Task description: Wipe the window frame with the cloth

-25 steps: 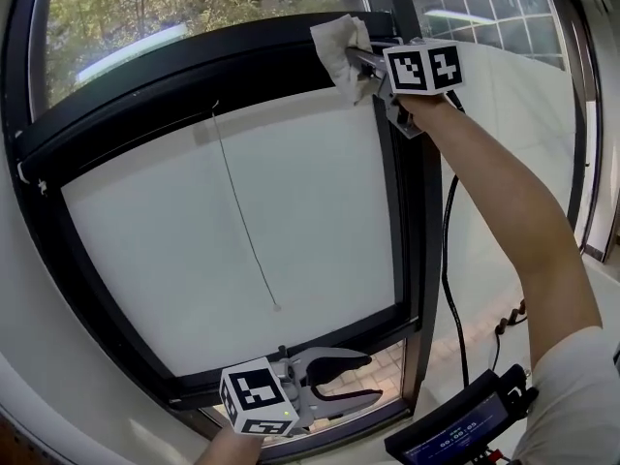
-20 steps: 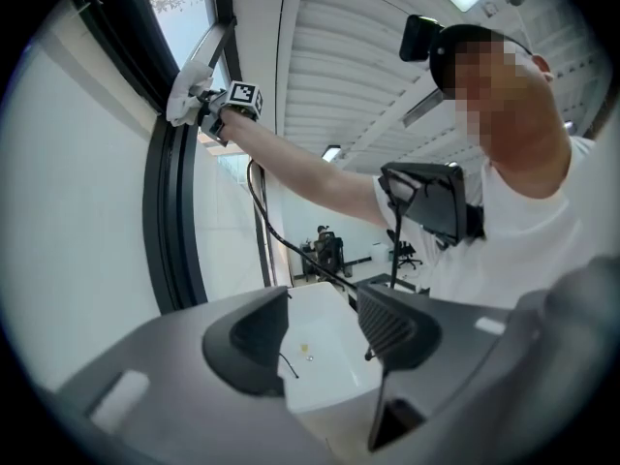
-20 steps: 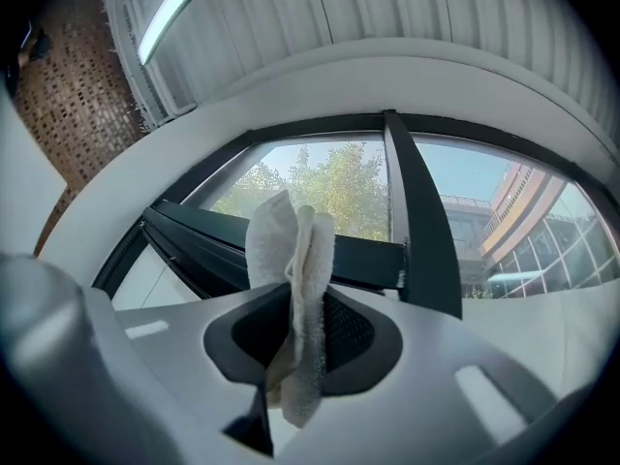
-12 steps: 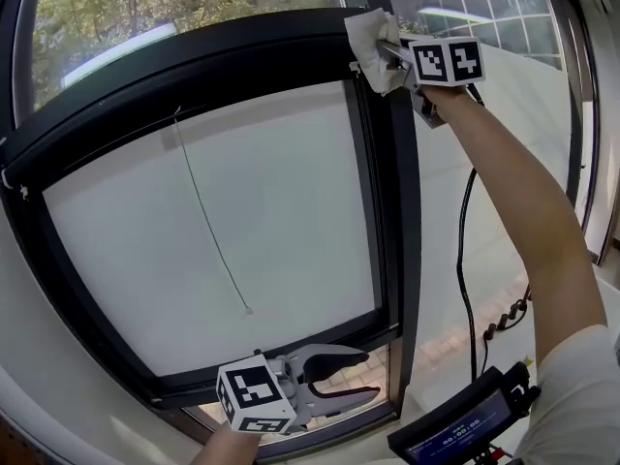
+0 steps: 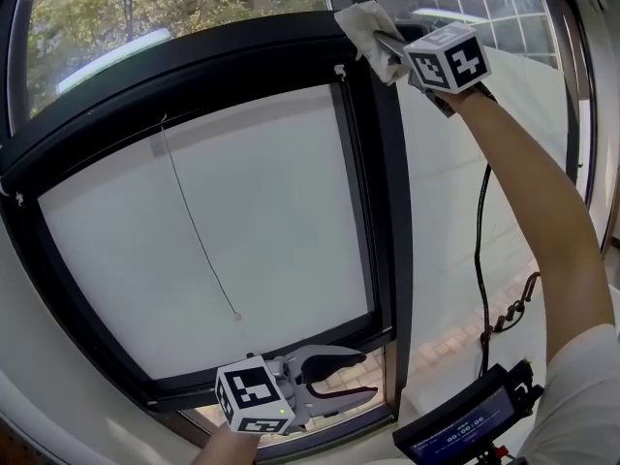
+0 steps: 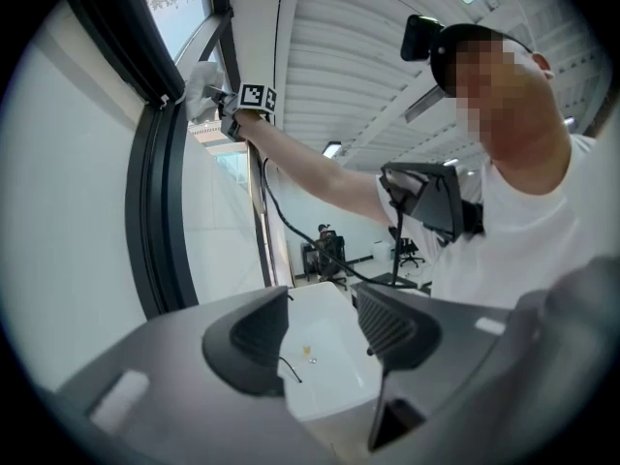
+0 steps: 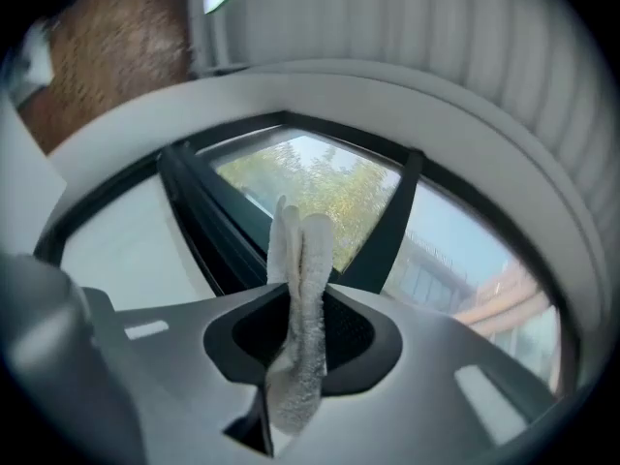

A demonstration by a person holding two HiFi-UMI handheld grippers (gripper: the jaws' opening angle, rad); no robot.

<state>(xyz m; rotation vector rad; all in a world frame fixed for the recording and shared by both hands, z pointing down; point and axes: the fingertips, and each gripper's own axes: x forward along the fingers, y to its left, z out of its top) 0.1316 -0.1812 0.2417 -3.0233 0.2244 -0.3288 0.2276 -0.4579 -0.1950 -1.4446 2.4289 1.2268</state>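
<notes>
The white cloth [image 5: 360,22] is gripped between the closed jaws of the right gripper [image 7: 302,332]. It is held at the top of the black window frame [image 5: 390,211], where the upright bar meets the upper rail. It seems to be pressed against the frame, though contact cannot be confirmed. The left gripper [image 6: 325,329] is held low, near the frame's bottom rail, with its jaws spread apart and nothing between them. A thin cord [image 5: 199,231] is seen hanging inside the frame.

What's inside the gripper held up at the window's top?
A folded white cloth is clamped in the right gripper, its top sticking out toward the black window frame. The part pinched between its jaws is covered.
</notes>
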